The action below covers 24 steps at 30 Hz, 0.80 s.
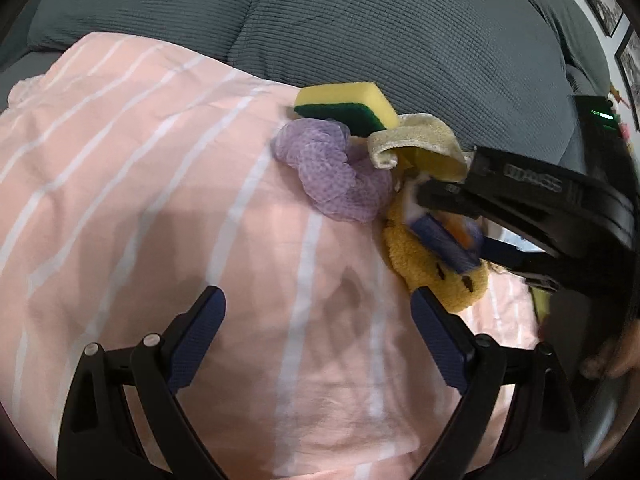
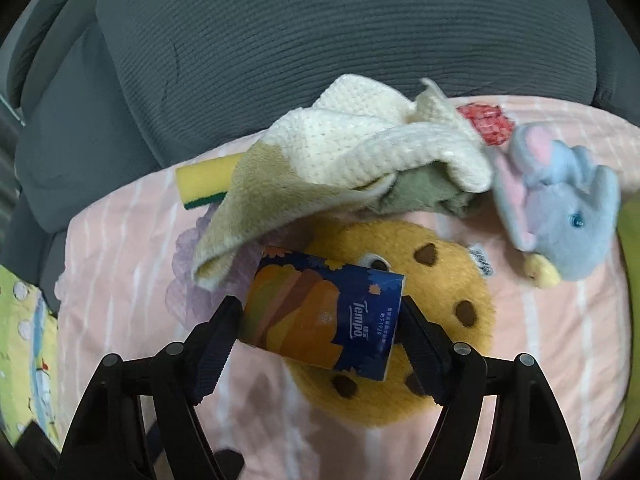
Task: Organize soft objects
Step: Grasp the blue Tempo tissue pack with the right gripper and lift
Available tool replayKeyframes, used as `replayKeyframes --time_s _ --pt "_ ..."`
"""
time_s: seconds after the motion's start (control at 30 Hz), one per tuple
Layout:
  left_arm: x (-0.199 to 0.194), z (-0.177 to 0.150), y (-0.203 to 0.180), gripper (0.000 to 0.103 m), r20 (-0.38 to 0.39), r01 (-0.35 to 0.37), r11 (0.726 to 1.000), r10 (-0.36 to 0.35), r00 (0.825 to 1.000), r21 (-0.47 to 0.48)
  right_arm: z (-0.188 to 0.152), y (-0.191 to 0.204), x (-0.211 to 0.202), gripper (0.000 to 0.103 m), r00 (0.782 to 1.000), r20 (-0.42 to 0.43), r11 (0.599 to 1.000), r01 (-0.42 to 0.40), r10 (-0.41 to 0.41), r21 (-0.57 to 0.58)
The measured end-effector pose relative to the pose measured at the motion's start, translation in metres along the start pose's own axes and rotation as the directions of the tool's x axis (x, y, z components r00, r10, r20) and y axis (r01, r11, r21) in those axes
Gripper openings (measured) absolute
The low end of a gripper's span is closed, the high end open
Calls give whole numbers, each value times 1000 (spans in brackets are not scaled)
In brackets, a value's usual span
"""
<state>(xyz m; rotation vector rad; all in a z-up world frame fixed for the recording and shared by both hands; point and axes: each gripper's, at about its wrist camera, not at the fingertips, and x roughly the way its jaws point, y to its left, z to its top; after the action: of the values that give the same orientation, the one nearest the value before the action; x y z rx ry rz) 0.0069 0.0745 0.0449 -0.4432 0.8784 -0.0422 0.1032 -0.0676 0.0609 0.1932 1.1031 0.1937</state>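
**Right gripper on the tissue pack, left gripper empty over the sheet**

Your right gripper points steeply down with its jaws on either side of the tissue pack; both pads touch the pack's ends, so it is gripped. The pack sits tilted above the cookie plush, which lies flat on the pink striped sheet.

Your left gripper angles down over a bare part of the sheet, jaws spread wide with nothing between them. Its right fingertip is just beside the plush's edge; touching or apart, you cannot tell.

The soft things are gathered toward the sheet's far edge, against the grey cushion. A cream cloth drapes over an olive cloth and over one end of the sponge. The purple mesh puff lies beside the sponge, partly under the cloth. The elephant plush lies near the sheet's right edge, with a red mesh item just behind it.

In the left wrist view, part of a hand shows at the right border.
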Motion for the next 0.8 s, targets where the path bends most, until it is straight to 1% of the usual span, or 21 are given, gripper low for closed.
replayKeyframes --time_s 0.1,0.2,0.27,0.37,0.43,0.53,0.6,0.7,0.77,0.8 --pt "1 -1 -1 93 0 -28 1000 28 1000 14 -11 -10 -25 79 1000 8 999 -30 30 -13" --pt "2 -1 -1 93 -5 -21 1000 21 1000 11 -26 -21 -50 79 999 1 998 -50 50 -41" --pt "2 -2 -2 93 -2 -19 1000 19 1000 14 -43 -31 -62 79 999 -22 997 -41 39 -67" --pt "0 -4 -3 93 2 -29 999 29 1000 24 -68 -50 -66 79 997 -78 998 -22 17 -63" --pt "0 -5 -4 93 3 -26 999 26 1000 25 -84 -62 -64 80 996 -94 999 -12 8 -40" --pt "2 -8 -8 93 -5 -25 999 25 1000 38 -96 -71 -53 80 991 -135 999 24 -28 -33" --pt "3 -11 -12 93 -10 -32 998 33 999 58 -96 -76 -59 80 994 -113 1000 16 -16 -1" --pt "2 -15 -16 92 -9 -29 996 30 1000 88 -90 -85 -79 83 999 -45 999 -25 27 42" --pt "1 -17 -19 90 -17 -1 995 3 1000 97 -88 -90 -92 83 999 -4 997 -32 32 65" --pt "0 -18 -20 88 -24 28 995 -26 999 101 -87 -95 -97 83 999 15 996 -33 32 79"
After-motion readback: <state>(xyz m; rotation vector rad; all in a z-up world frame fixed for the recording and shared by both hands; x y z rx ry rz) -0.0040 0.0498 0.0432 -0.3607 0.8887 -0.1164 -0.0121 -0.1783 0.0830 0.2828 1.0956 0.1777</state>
